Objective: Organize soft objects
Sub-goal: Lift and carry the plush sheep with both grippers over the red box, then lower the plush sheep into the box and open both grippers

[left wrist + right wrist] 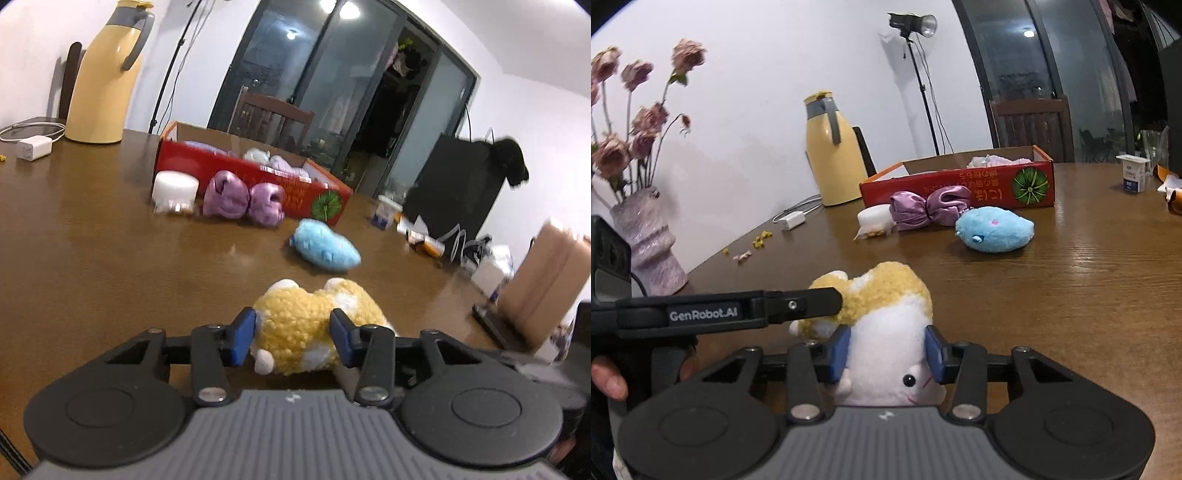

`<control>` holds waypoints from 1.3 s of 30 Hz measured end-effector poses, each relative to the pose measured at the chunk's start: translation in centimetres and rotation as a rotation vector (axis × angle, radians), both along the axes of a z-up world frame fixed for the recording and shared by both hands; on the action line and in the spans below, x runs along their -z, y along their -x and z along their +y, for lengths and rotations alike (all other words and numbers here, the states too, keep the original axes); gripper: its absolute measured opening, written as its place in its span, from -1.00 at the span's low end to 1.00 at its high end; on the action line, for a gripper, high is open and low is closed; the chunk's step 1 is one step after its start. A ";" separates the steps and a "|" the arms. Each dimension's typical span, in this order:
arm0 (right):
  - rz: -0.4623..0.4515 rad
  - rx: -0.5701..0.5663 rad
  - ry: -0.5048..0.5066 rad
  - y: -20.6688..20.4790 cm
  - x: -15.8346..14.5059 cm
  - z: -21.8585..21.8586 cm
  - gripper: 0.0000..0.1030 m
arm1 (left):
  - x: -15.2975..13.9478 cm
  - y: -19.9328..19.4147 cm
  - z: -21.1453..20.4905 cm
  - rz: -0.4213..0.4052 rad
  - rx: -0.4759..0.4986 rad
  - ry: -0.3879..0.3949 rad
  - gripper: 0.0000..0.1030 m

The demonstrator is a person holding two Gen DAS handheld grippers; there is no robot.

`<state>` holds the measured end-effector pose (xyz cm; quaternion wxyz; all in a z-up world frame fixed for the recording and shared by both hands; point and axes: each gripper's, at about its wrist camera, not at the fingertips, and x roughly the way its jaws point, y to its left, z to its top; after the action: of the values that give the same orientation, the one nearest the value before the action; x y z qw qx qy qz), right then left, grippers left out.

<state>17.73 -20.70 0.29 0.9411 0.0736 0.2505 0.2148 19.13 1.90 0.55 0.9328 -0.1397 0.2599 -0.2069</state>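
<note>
Gripping of one plush toy by both tongs is recorded. The yellow-and-white plush toy (pixel 310 325) lies on the brown wooden bench (pixel 110 266), nearest the cameras. The left tongs (pixel 293 338) are closed on its yellow knitted body, the blue pads (pixel 242 338) pressed into the pile on either side. The right tongs (pixel 888 356) are closed on its white face end, just above the black eye, with both pads in contact. In the right wrist view, a black finger of the left tongs is seen reaching in from the left and touching the toy's yellow part.

Further back on the bench, a blue plush toy (pixel 993 229) lies on its side, apart from the held toy. Behind it, a purple satin bundle (pixel 929 206) rests against the front wall of a red cardboard box (pixel 960 184). Pale soft items (pixel 997 160) are seen inside the box; their kind cannot be told. A white roll (pixel 175 186) stands just beside the purple bundle. A yellow thermos jug (pixel 833 155) stands near the wall behind the box, with a white charger (pixel 792 221) and its cable close by. A vase of dried pink flowers (pixel 646 240) is noted at the left edge of the bench.
</note>
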 end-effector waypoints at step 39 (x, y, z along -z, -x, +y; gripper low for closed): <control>0.101 0.205 0.093 -35.5 -10.6 0.7 0.04 | -10.0 -35.9 -1.7 0.074 -0.064 -0.216 0.15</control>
<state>53.22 -19.97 10.92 0.9467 0.0660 0.2984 0.1017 55.05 0.25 10.54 0.9383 -0.0542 0.3105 -0.1425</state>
